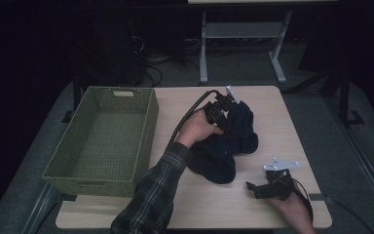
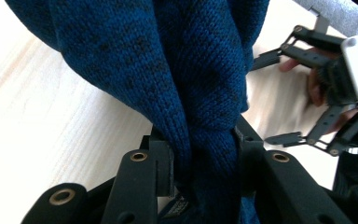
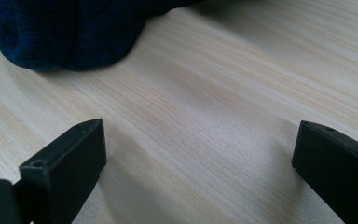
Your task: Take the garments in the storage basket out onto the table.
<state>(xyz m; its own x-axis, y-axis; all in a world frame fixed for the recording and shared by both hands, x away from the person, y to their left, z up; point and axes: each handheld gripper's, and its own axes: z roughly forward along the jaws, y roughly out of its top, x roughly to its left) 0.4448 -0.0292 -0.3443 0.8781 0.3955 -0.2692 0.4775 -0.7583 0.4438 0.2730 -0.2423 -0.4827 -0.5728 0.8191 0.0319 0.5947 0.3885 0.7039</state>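
Left gripper view shows your left gripper with its jaws clamped on a bunched fold of the sweater; the dark blue knit is pinched at the lower centre of the frame and spreads upward from the jaws. In the high view the left gripper sits at the upper centre of the table, on the far end of the sweater. The garment's long axis runs from there toward the lower centre of the frame, ending in a rounded lump near your right gripper.

Right gripper view shows that gripper's jaws wide apart with only bare wood between them. The sweater's end lies at the upper left of that frame, near the jaws but not touching them. Your right hand is therefore the nearer one to the loose end; judge the approach as a short reach up and left in that frame.

The basket stands at the left of the high view, apart from the sweater. Your left forearm lies between the two.
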